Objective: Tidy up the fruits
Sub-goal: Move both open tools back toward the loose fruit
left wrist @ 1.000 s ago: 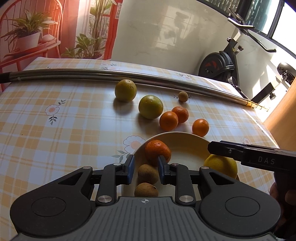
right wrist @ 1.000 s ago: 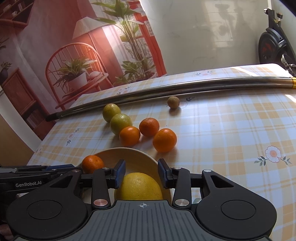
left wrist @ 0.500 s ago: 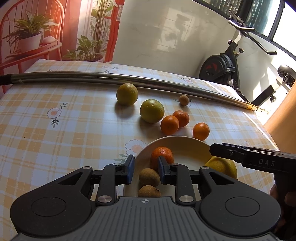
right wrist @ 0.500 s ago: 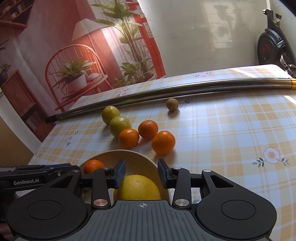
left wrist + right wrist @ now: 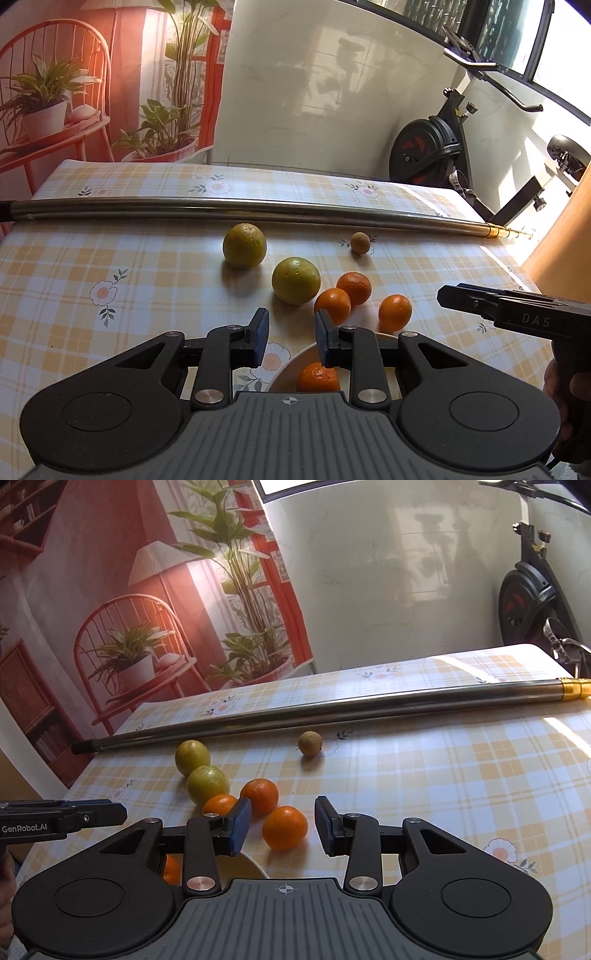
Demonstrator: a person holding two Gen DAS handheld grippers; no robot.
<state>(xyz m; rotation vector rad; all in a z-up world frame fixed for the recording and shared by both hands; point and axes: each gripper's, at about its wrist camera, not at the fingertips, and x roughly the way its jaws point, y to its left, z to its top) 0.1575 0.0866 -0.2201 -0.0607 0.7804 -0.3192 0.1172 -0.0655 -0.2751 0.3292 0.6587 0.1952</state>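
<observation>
Near the table's front edge we note a cream bowl [image 5: 291, 363] holding one mandarin [image 5: 317, 377]; the rest of its contents are hidden. Loose mid-table: three mandarins [image 5: 394, 312], two green-yellow citrus [image 5: 296, 280], one small brown fruit [image 5: 359, 242]. A steel pole [image 5: 236, 208] lies along the far edge of the checked tablecloth [image 5: 74, 266]. An exercise bike [image 5: 432, 151] stands behind. Left gripper [image 5: 290, 341] and right gripper [image 5: 282, 827] both gape, empty.

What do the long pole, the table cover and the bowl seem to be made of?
The pole looks like polished metal, probably steel: it is silvery with mirror-like streaks, and it has a gold-coloured tip. The table cover seems to be plastic or oilcloth, as its printed check pattern shines in the sunlight. The bowl looks like glazed ceramic or plastic; only its smooth cream rim shows.
</observation>
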